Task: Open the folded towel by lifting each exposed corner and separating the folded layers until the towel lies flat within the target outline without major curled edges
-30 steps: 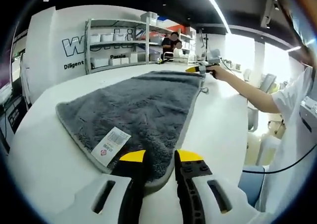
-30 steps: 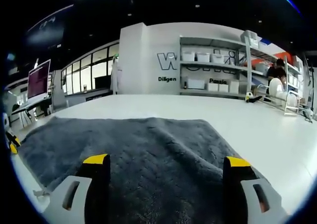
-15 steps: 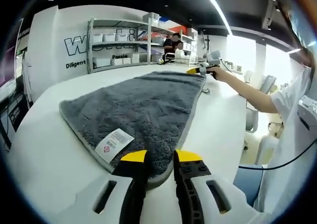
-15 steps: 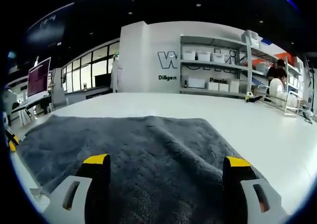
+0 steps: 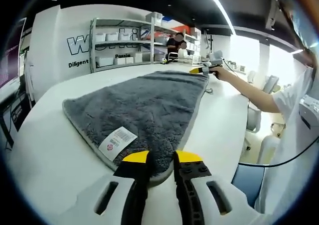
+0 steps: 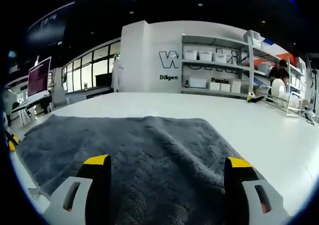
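A grey towel (image 5: 144, 105) lies spread on the white table (image 5: 50, 150), with a white barcode label (image 5: 117, 141) near its close corner. My left gripper (image 5: 160, 160) is shut on that close corner, and the towel's edge shows between the yellow-tipped jaws. At the far corner a hand (image 5: 222, 74) holds my right gripper (image 5: 199, 70). In the right gripper view the towel (image 6: 139, 145) runs away from me under my right gripper (image 6: 167, 163), whose jaws stand wide open over the pile. The left gripper (image 6: 10, 144) peeks in at the far left edge.
White tabletop (image 6: 259, 130) stretches beyond the towel. Shelves with white bins (image 5: 119, 46) (image 6: 214, 70) stand by the back wall, and a person (image 6: 279, 85) sits near them. A monitor (image 6: 40, 78) stands at left. The holder's arm and white sleeve (image 5: 294, 115) reach along the table's right side.
The left gripper view has drifted slightly. The towel looks a little flatter and tauter, with its far edge straighter in the right gripper view. Both grippers keep their states.
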